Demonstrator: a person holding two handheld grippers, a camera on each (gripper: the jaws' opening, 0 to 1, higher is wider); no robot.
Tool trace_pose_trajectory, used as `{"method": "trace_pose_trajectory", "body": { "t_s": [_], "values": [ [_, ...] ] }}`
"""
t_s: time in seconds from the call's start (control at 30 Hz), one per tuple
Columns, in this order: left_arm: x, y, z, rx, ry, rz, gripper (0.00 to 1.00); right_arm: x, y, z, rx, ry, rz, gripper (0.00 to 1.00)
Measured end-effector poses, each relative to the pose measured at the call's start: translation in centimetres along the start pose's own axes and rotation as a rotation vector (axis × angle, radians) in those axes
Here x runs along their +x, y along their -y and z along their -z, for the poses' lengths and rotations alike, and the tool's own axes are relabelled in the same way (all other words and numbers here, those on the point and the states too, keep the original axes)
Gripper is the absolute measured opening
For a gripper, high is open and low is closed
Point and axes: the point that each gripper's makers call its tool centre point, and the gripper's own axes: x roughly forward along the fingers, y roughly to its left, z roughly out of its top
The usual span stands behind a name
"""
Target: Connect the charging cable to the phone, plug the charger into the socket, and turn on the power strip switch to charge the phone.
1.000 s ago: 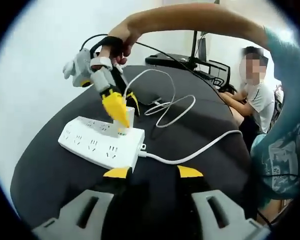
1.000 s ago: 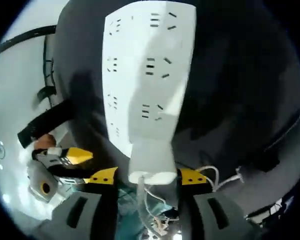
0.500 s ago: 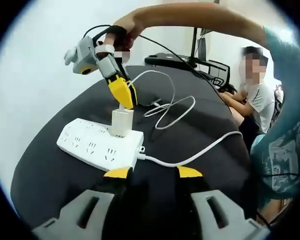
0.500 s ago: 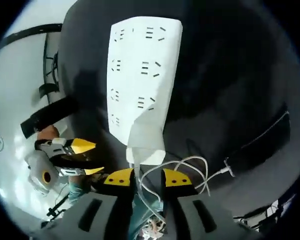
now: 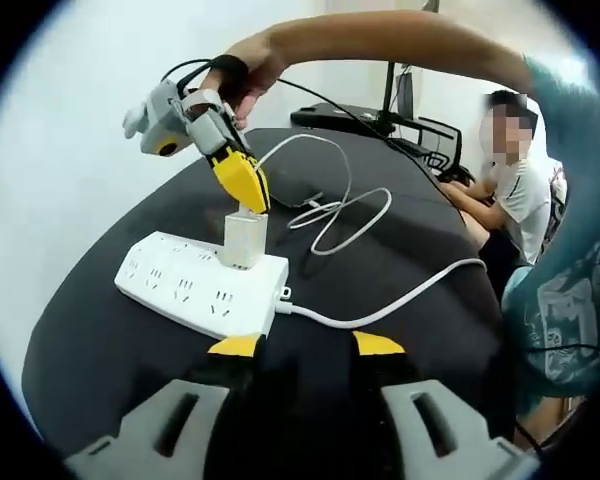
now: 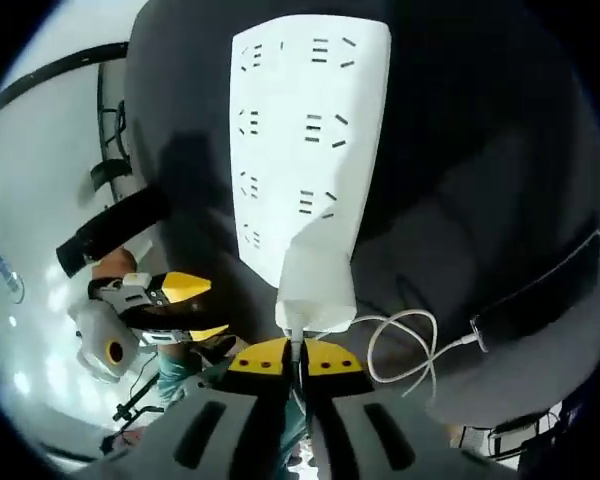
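A white charger stands plugged into the white power strip on the black table. My right gripper hangs just above the charger with its yellow jaws together. In the right gripper view those jaws meet on the white charging cable where it leaves the charger. The cable loops across the table to a dark slab, seemingly the phone. My left gripper is open, low in front of the strip, and appears from the side.
The strip's own white cord runs off to the right across the table. A seated person is at the far right. A dark desk with a monitor stand is behind the table. A white wall lies to the left.
The right gripper's jaws, wide around the charger a second ago, let go, rose above it and closed together. The charger stays standing in the strip. The left gripper has barely moved.
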Motion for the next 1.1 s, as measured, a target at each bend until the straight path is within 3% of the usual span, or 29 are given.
{"method": "trace_pose_trajectory", "body": {
  "t_s": [0.1, 0.17, 0.23, 0.27, 0.37, 0.43, 0.5, 0.6, 0.7, 0.77, 0.9, 0.97, 1.0, 1.07, 1.1],
  "values": [
    [0.0, -0.2, 0.0, 0.003, -0.001, -0.006, 0.28, 0.3, -0.3, 0.0, 0.022, -0.027, -0.022, 0.02],
    [0.1, -0.3, -0.2, 0.003, 0.006, -0.006, 0.28, 0.5, -0.6, 0.0, -0.045, -0.048, -0.025, 0.02],
    [0.3, -0.3, -0.3, 0.003, 0.009, -0.004, 0.28, -0.7, 0.8, -0.7, -0.041, -0.059, 0.067, 0.02],
    [0.5, -0.4, -0.3, 0.003, 0.007, -0.005, 0.28, -0.8, 0.2, -1.1, -0.02, -0.051, 0.032, 0.01],
    [0.8, -0.4, -0.4, 0.001, 0.009, 0.002, 0.28, -0.1, 0.2, -0.1, 0.005, -0.083, 0.062, 0.01],
    [1.0, -0.5, -0.6, 0.0, 0.014, 0.007, 0.28, -0.5, 0.4, -0.5, -0.058, -0.071, 0.104, 0.01],
    [1.1, -0.5, -0.6, -0.003, 0.019, 0.006, 0.28, -0.7, 0.5, -0.8, -0.049, -0.099, 0.105, 0.01],
    [1.1, -0.1, -0.6, -0.005, 0.022, 0.009, 0.28, 0.1, 0.2, 0.3, -0.056, -0.173, 0.083, 0.01],
    [1.1, -0.4, -0.6, 0.003, 0.024, -0.001, 0.27, 0.0, 0.3, 0.6, -0.047, -0.205, 0.113, 0.01],
    [0.9, -0.1, -0.8, -0.002, 0.043, -0.004, 0.27, 0.2, -1.0, 0.5, -0.007, -0.222, 0.027, 0.01],
    [0.9, 0.0, -1.0, 0.007, 0.044, -0.004, 0.27, 0.1, 0.0, 0.6, 0.034, -0.15, 0.047, 0.01],
    [0.7, -0.2, -1.0, 0.011, 0.044, -0.01, 0.26, 0.3, 1.3, 1.1, 0.03, -0.154, 0.124, 0.01],
    [0.6, -0.3, -1.1, 0.011, 0.044, -0.011, 0.26, 0.4, 0.9, 1.2, 0.033, -0.156, 0.1, 0.01],
    [0.3, -0.2, -1.4, 0.016, 0.056, -0.014, 0.26, 0.9, 0.1, 1.5, 0.026, -0.159, 0.141, 0.01],
    [0.1, -0.2, -1.5, 0.016, 0.06, -0.016, 0.26, 0.5, 0.3, 1.5, 0.065, -0.163, 0.175, 0.01]
  ]
}}
